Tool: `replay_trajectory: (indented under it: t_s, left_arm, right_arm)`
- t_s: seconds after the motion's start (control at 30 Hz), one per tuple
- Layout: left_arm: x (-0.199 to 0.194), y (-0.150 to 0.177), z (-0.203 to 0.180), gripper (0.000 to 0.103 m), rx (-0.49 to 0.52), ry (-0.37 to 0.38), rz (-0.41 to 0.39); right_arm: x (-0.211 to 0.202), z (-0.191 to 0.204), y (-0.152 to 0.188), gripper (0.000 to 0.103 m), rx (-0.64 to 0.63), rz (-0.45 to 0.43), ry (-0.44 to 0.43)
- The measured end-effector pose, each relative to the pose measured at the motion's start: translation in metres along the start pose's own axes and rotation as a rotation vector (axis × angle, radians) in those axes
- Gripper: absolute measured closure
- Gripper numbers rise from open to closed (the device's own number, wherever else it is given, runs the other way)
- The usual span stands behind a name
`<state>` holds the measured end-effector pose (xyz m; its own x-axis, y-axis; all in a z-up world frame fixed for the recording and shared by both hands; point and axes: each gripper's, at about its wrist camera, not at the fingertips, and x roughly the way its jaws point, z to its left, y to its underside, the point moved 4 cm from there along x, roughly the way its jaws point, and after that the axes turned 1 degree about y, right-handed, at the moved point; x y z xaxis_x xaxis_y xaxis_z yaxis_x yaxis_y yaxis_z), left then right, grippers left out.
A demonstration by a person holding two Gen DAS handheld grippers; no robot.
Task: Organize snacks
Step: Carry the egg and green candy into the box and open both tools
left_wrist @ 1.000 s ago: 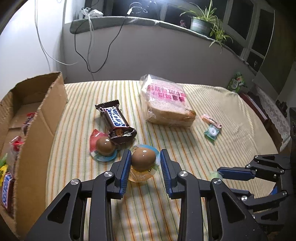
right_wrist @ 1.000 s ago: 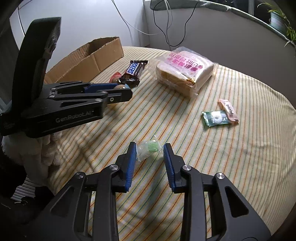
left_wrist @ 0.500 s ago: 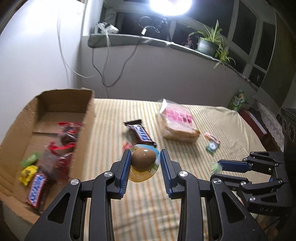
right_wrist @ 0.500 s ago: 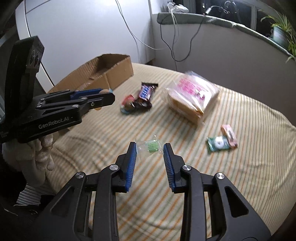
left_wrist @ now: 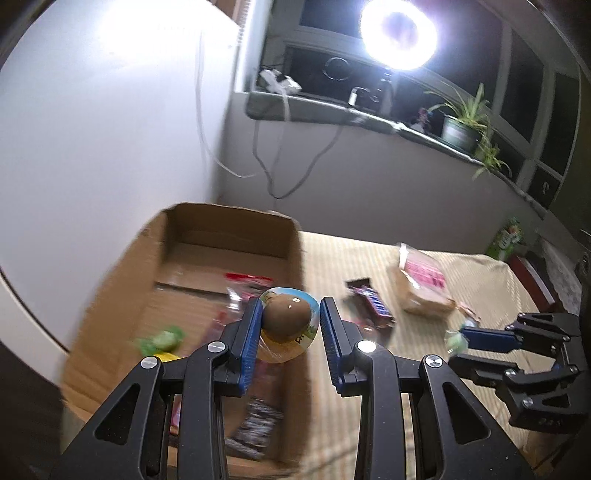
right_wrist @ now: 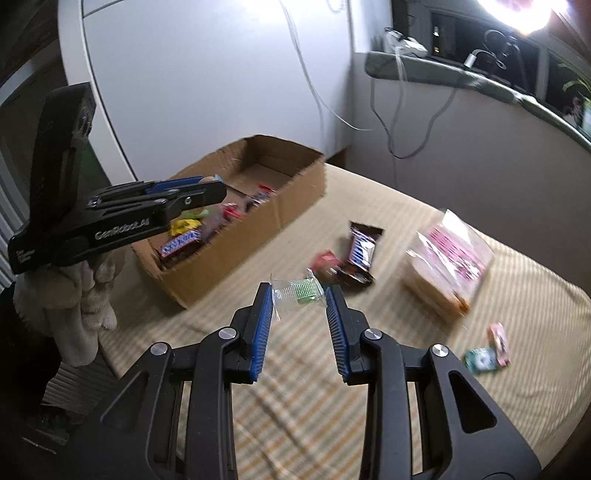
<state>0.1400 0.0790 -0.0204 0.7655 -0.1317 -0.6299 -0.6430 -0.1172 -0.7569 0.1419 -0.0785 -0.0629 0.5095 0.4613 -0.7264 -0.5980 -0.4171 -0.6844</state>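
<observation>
a ring light [left_wrist: 399, 35] glares brightly above the window ledge [left_wrist: 332, 110]. a white power adapter [left_wrist: 279, 82] sits on the ledge at its left end, and grey cables [left_wrist: 266, 162] hang from the ledge down the wall [left_wrist: 92, 129]. a potted spider plant [left_wrist: 463, 123] stands on the ledge toward the right, in front of dark window panes [left_wrist: 524, 66]. a green packet [left_wrist: 508, 236] lies beyond the far right edge of the striped cloth [left_wrist: 480, 280], which covers the tabletop. in the right wrist view, the cables [right_wrist: 388, 122] hang beside the white wall panel [right_wrist: 221, 74].
</observation>
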Motion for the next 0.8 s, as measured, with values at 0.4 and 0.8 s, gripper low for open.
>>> replay_trajectory:
  t_s: [0.4,0.8]
  left_arm:
    - [0.004,-0.005,0.059,0.073,-0.054,-0.082,0.008]
    - [0.010,-0.007,0.084,0.072,-0.085,-0.110,0.024]
  right_arm:
    - [0.036,0.055,-0.039,0.072,-0.075,-0.006,-0.088]
    - [0.075,0.092,-0.053,0.072,-0.124,0.035,-0.141]
